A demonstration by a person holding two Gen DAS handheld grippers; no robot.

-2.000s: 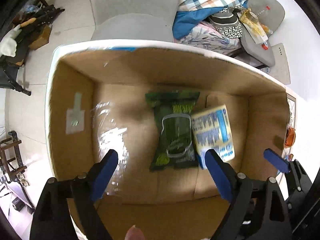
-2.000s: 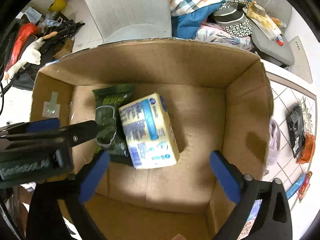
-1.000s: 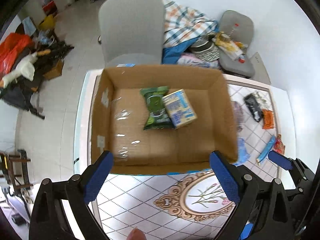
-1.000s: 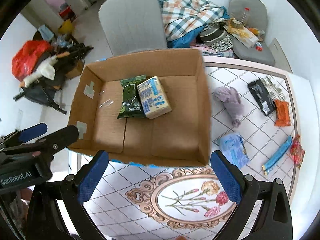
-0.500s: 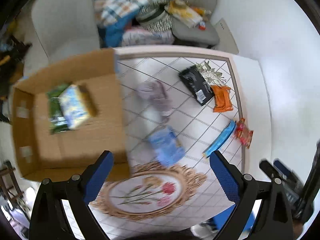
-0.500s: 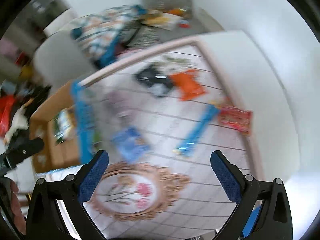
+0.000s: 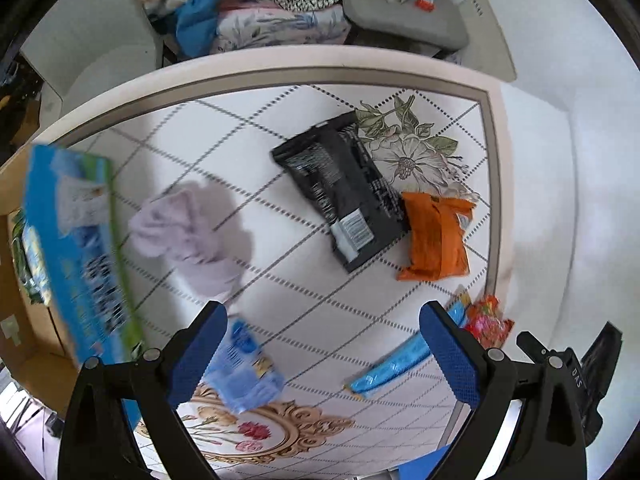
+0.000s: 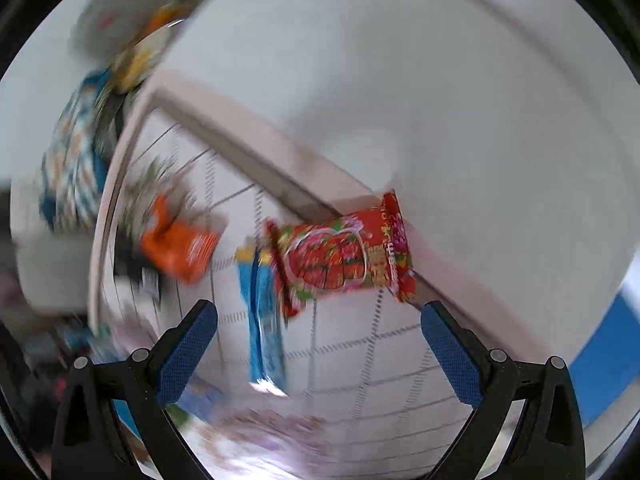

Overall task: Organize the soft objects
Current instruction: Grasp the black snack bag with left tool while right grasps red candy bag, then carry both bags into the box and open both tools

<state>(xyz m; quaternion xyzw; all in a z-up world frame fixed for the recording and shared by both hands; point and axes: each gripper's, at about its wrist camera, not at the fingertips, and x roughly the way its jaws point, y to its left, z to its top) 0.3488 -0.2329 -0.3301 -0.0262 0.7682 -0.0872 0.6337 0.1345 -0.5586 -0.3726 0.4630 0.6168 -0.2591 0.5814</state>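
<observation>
Now over the tabletop (image 7: 280, 184): left tool (image 7: 324, 344) spread apart, empty, above the lilac cloth (image 7: 188, 232) and blue pack (image 7: 244, 372). Right tool (image 8: 320, 344) likewise agape, empty, nearing the red packet (image 8: 344, 252) at the tabletop edge.

The surface (image 7: 256, 128) wears a white cloth with a dotted diamond grid, a flower print at its upper right corner and a beige-and-grey border. Beyond it, at the top of the frame, a grey chair (image 7: 404, 20) and a heap of plaid, blue and floral textiles (image 7: 248, 8) stand against a white wall (image 7: 560, 184). Daylight is even; the right wrist view is blurred.
</observation>
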